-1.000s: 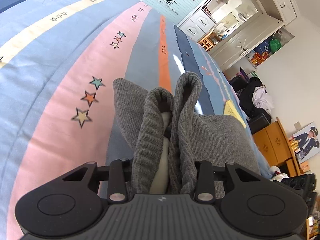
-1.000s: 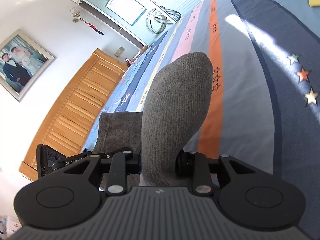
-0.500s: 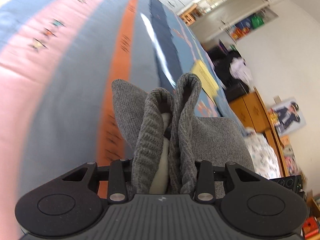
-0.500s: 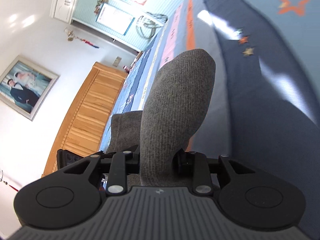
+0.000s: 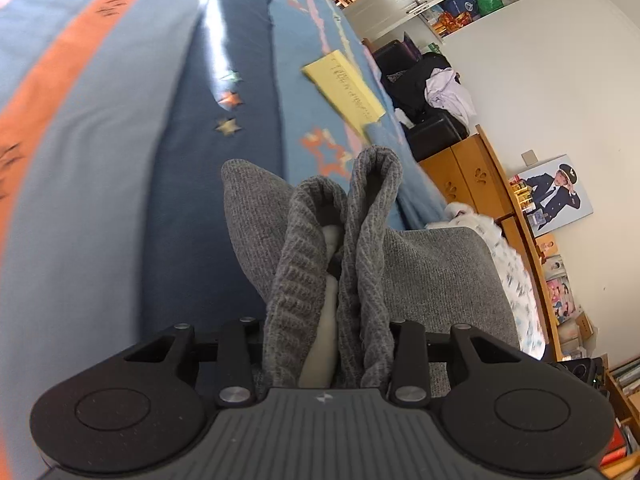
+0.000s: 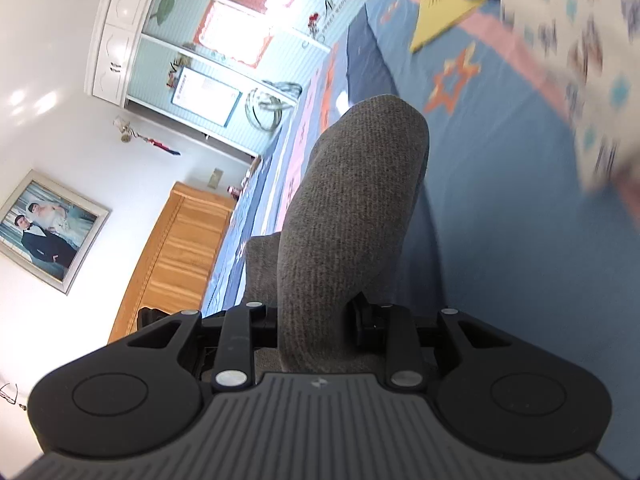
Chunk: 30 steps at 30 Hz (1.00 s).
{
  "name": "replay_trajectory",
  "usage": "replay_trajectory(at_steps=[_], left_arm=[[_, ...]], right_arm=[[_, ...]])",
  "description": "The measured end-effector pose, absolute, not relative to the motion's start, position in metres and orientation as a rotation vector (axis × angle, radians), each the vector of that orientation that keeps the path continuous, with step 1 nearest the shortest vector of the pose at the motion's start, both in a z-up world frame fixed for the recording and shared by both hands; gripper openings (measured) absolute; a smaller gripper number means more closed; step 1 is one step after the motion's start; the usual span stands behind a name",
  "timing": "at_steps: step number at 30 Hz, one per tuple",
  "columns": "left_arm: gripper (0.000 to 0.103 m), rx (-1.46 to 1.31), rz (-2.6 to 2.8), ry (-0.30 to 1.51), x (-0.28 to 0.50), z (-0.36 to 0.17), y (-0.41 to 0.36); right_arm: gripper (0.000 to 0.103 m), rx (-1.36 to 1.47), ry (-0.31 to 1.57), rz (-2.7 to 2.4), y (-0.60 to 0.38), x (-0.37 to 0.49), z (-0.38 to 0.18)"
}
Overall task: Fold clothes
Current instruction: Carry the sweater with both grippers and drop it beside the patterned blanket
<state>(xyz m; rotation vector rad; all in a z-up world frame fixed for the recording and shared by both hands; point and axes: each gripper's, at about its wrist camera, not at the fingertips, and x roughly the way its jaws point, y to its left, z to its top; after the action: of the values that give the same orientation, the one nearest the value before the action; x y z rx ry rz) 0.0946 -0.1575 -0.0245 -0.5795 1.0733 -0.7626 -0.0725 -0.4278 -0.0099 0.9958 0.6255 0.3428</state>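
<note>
Matt grey ribbed-knit sweater (image 5: 308, 264)

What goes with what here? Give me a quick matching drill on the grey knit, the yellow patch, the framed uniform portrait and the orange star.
Things:
1. grey knit garment
2. yellow patch
3. framed uniform portrait
4. orange star

Places:
A. on the dark blue stripe of the bedspread
B. clamped in both grippers' jaws
C. on the white wall
D. on the light blue stripe near the bed's edge

Pairs: 1-B, 2-D, 3-C, 4-A
</note>
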Motion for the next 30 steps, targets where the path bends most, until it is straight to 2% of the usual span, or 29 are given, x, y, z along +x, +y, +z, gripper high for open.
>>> replay_trajectory(at_steps=[8, 11, 12, 13, 15, 16, 19, 20, 21, 24, 30], left_arm=[[0.04, -0.58, -0.801, 0.949, 0.181, 0.039, -0.277], [0.045, -0.608, -0.813, 0.861, 0.217, 0.06, -0.334], [0.056, -0.639, -0.801, 0.839, 0.229, 0.061, -0.351], [0.075, -0.658, -0.766, 0.825, 0.237, 0.056, -0.366], [0.098, -0.633, -0.665, 0.804, 0.25, 0.041, -0.395], [0.097, -0.623, -0.603, 0.799, 0.252, 0.029, -0.403], [0.096, -0.66, -0.425, 0.854, 0.241, -0.027, -0.392], [0.096, -0.7, -0.401, 0.897, 0.233, -0.047, -0.379], [0.096, -0.742, -0.397, 0.941, 0.222, -0.065, -0.362], [0.095, -0.797, -0.487, 0.96, 0.175, -0.093, -0.314], [0.099, -0.752, -0.57, 0.914, 0.071, -0.094, -0.229]], right_arm=[[0.031, 0.955, 0.479, 0.27, -0.519, 0.004, 0.048], [0.031, 0.973, 0.404, 0.19, -0.564, 0.032, 0.069], [0.031, 0.981, 0.377, 0.157, -0.58, 0.041, 0.075], [0.031, 0.98, 0.363, 0.102, -0.595, 0.051, 0.075], [0.032, 0.97, 0.34, -0.017, -0.626, 0.072, 0.071], [0.033, 0.966, 0.351, -0.088, -0.638, 0.084, 0.061], [0.045, 0.882, 0.485, -0.323, -0.661, 0.119, 0.017], [0.036, 0.835, 0.547, -0.403, -0.665, 0.129, 0.001], [0.037, 0.787, 0.609, -0.483, -0.67, 0.139, -0.014], [0.037, 0.743, 0.585, -0.522, -0.662, 0.14, -0.019], [0.037, 0.737, 0.517, -0.565, -0.656, 0.122, -0.001]])
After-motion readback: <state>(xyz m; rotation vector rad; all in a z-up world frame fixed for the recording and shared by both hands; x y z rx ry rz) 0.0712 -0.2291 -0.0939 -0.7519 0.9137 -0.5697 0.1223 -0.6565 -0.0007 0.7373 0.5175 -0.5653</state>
